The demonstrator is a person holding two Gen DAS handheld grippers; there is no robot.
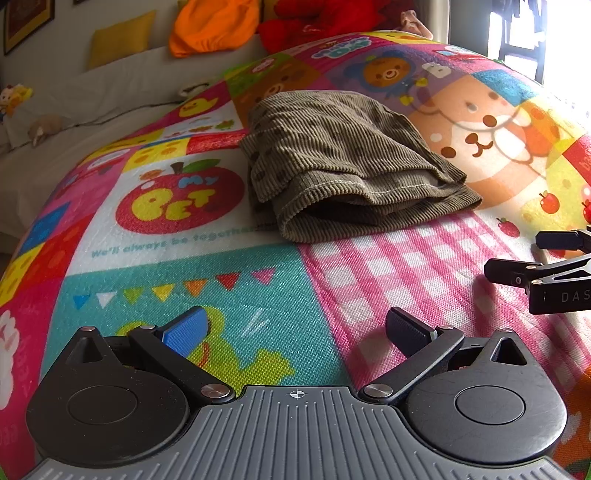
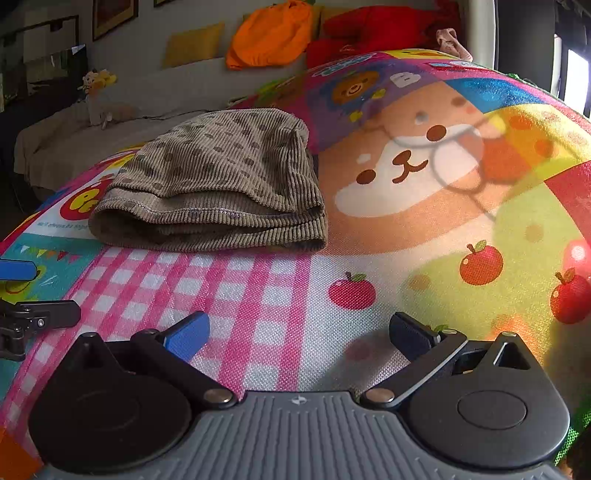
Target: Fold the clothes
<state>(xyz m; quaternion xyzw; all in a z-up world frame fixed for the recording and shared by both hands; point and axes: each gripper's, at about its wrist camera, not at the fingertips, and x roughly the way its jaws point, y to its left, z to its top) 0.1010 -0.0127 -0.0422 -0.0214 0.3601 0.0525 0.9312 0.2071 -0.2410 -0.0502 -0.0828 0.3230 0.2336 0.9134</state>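
Note:
A brown corduroy garment with dark dots [image 1: 343, 162] lies folded in a compact stack on the colourful cartoon play mat [image 1: 229, 280]; it also shows in the right wrist view [image 2: 218, 181]. My left gripper [image 1: 295, 330] is open and empty, low over the mat, short of the garment's near edge. My right gripper [image 2: 299, 334] is open and empty over the pink checked patch, to the right of the left one. The right gripper's fingers [image 1: 517, 275] show at the left wrist view's right edge. The left gripper's blue pad [image 2: 16, 269] shows at the right wrist view's left edge.
A white sofa [image 1: 92, 92] stands behind the mat, with a yellow cushion [image 1: 122, 38], an orange cushion [image 1: 214, 27] and a red plush [image 1: 317, 22]. A small plush toy [image 2: 96, 82] sits on the sofa's left. A bright window [image 1: 532, 33] is at far right.

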